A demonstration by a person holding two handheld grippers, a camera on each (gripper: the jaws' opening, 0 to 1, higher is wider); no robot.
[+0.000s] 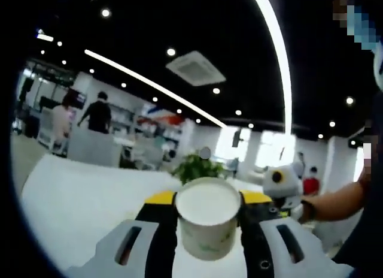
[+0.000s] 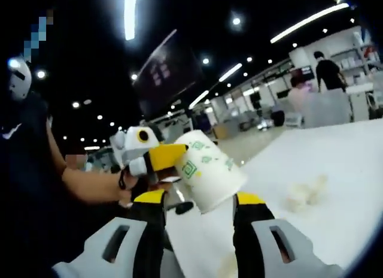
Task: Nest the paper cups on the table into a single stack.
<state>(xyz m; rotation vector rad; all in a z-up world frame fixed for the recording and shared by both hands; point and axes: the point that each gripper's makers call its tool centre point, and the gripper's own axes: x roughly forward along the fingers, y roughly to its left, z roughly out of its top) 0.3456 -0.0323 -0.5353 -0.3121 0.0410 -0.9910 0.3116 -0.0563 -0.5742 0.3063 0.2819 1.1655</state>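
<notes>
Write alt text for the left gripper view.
A white paper cup with a green print is clamped upright between the yellow-tipped jaws of the left hand-held gripper, its open mouth facing the camera. Behind it lie a white table, a green plant and a bright office.

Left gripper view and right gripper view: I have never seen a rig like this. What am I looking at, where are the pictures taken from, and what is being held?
There is no robot. A person holds a hand tool with a two-jaw claw in each hand, and a camera on each tool looks forward along its jaws.

In the left gripper view, the left claw grips a paper cup, its open mouth facing the camera, above a white table. The right claw shows at the right.

In the right gripper view, the right claw holds nothing and its jaws stand apart. Ahead of it, the left claw holds the same cup. The pale shapes on the table are too blurred to identify.
</notes>
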